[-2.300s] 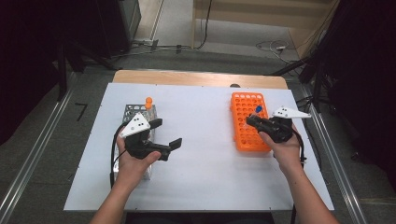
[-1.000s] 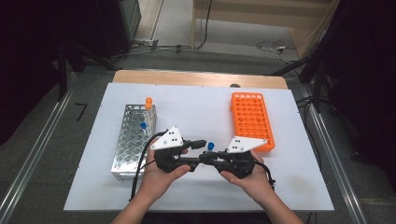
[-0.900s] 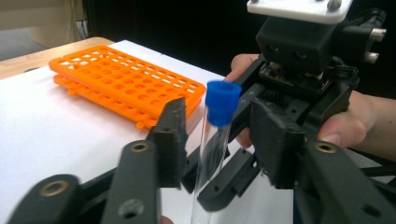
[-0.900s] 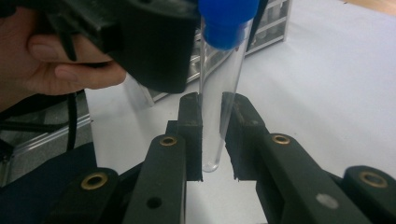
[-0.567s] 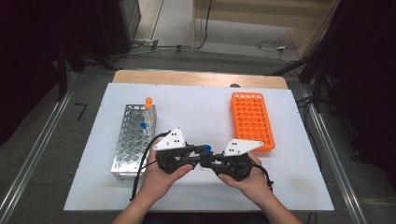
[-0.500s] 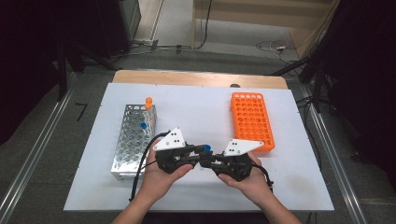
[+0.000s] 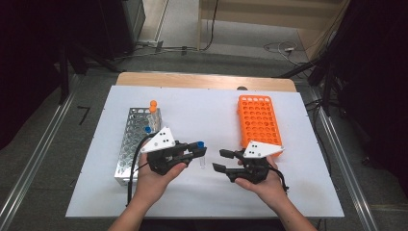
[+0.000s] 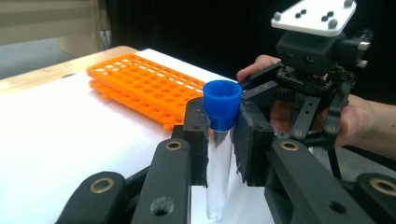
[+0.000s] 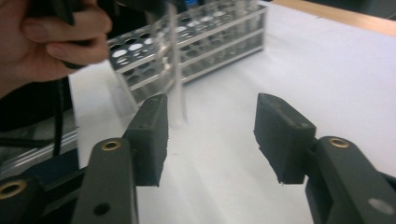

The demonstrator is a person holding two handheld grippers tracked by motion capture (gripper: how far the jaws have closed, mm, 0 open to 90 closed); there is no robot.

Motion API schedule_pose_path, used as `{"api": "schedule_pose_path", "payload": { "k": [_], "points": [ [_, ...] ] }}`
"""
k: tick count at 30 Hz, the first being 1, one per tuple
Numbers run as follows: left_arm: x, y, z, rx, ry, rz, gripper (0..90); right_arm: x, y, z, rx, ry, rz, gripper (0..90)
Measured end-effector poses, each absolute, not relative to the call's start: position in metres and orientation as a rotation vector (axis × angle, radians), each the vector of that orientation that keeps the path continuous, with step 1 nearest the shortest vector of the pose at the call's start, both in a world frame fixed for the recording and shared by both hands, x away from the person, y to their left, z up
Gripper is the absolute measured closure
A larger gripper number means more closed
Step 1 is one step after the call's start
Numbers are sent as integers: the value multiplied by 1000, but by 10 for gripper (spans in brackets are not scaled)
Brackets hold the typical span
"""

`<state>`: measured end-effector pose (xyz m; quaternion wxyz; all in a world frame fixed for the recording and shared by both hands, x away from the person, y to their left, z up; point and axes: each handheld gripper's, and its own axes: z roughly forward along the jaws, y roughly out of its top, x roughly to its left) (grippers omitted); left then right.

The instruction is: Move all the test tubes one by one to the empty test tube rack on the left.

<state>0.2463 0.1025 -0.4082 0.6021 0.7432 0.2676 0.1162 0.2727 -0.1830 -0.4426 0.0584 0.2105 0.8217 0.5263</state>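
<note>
The left gripper (image 7: 195, 148) was clamped on a blue-capped test tube (image 8: 219, 154), pads pinching just below the cap, the tube hanging upright above the white table (image 7: 216, 192) near the middle of its front edge. The right gripper (image 7: 219, 160) stood open and empty just beside it; its jaws had just been opening, nothing between them.

The handover looked finished, so the step in hand was likely carrying the tube to the metal rack (image 7: 134, 139) toward the table's left edge. Doing it well would mean keeping the tube vertical, lining its tip over an empty hole before lowering, and releasing only once seated.

A second earlier both grippers met tip to tip with the tube between them; the orange rack (image 7: 259, 120) at the right stayed put.
</note>
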Motion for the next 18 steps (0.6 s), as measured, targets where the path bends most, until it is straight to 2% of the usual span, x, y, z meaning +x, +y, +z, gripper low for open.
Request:
{"api": "schedule_pose_path", "payload": {
  "k": [12,18],
  "points": [
    [250,139,-402,1667,695,345,766,283,-218,-439,745,2349,1586,301],
    [251,152,-400,1648,724,379,766,279,-231,-436,765,2370,1560,158]
  ]
}}
